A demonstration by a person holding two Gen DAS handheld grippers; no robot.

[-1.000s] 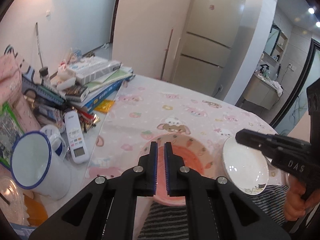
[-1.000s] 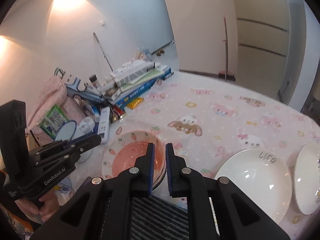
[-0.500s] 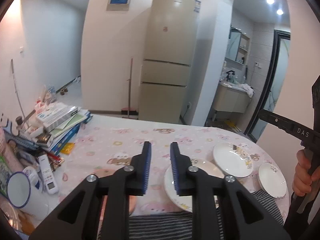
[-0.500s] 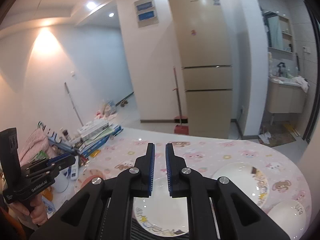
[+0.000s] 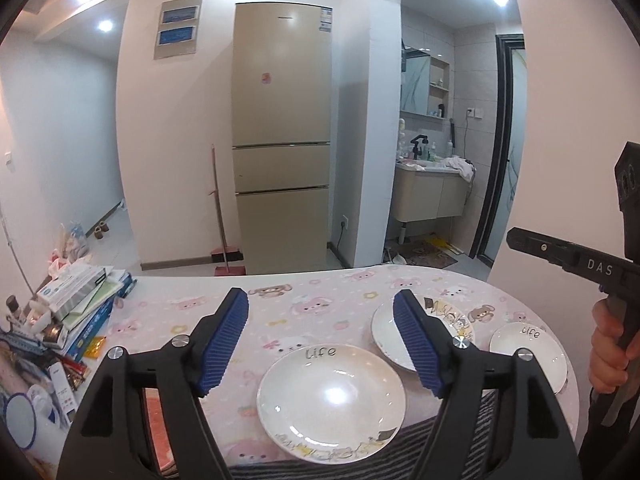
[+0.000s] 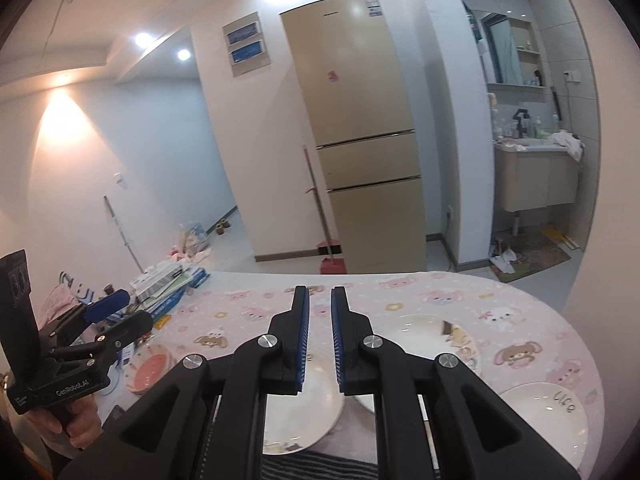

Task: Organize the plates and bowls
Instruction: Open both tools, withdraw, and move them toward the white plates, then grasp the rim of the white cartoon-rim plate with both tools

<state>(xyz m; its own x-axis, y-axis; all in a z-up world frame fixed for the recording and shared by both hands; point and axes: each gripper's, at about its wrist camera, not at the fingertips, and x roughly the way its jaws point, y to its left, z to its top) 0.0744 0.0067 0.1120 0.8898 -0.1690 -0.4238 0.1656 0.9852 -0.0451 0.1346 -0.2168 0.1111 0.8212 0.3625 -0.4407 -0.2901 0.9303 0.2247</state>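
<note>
At nine o'clock on the oval table under a pink cartoon-print cloth (image 5: 320,312) lies a clutter of stacked books and boxes (image 5: 86,300), with a white enamel mug with a blue rim (image 5: 18,420) nearer the edge. Just right of that, a pink strawberry-patterned ceramic bowl (image 6: 150,368) sits at about eight o'clock. The left black two-finger gripper with blue pads (image 5: 320,340) hovers released above the table, its jaws having just been opening, nothing between them. At six o'clock, close to the near edge, rests a large white ceramic plate lettered "Life" (image 5: 332,396). The right black gripper (image 6: 318,336) hangs above it, clenched on nothing. At three o'clock lies a white plate with a cartoon print (image 5: 384,332), apart from the first, and at four o'clock a small white dish lettered "Life" (image 5: 528,344). Beyond the table, at twelve o'clock, stands a tall beige refrigerator (image 5: 282,140).
</note>
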